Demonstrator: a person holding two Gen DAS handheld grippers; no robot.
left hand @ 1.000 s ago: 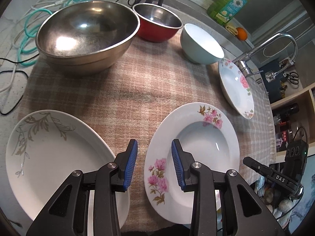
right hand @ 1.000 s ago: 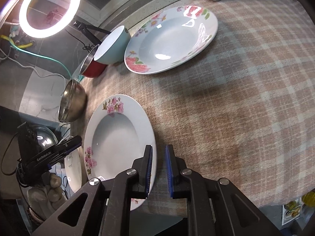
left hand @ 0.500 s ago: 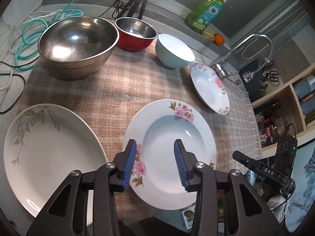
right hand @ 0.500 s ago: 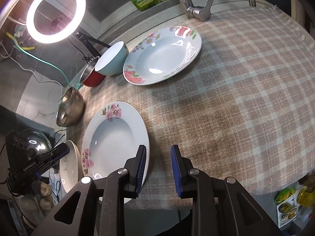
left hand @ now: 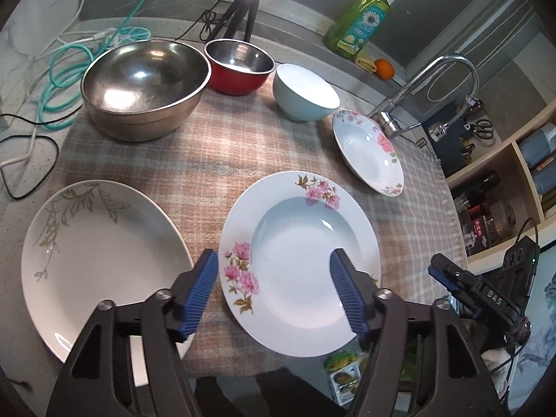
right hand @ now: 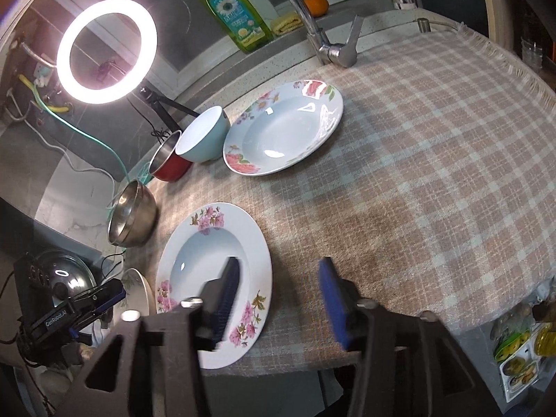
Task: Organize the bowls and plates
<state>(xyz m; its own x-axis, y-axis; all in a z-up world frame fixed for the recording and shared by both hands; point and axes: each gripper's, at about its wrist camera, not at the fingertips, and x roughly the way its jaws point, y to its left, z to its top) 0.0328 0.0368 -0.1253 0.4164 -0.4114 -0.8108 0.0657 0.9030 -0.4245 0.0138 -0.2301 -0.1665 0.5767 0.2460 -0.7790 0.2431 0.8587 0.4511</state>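
A deep floral plate [left hand: 299, 260] lies near the front edge of the checked cloth; it also shows in the right wrist view [right hand: 212, 274]. A second floral plate [left hand: 368, 153] [right hand: 285, 128] lies further back by the tap. A white oval plate [left hand: 100, 260] with a grey leaf print lies at the left. Behind stand a large steel bowl [left hand: 146, 83], a red bowl [left hand: 239, 66] and a pale blue bowl [left hand: 302, 93]. My left gripper [left hand: 274, 292] is open and empty above the near floral plate. My right gripper [right hand: 281, 302] is open and empty over that plate's right rim.
A tap [left hand: 417, 97] rises at the cloth's far right. A green soap bottle [left hand: 358, 17] and an orange [left hand: 384, 68] sit on the ledge behind. A ring light [right hand: 104, 50] on a tripod, cables and a teal hose [left hand: 59, 80] lie at the back left.
Both grippers have opened wide and pulled back and up from the table. The near floral plate has stayed flat on the cloth.
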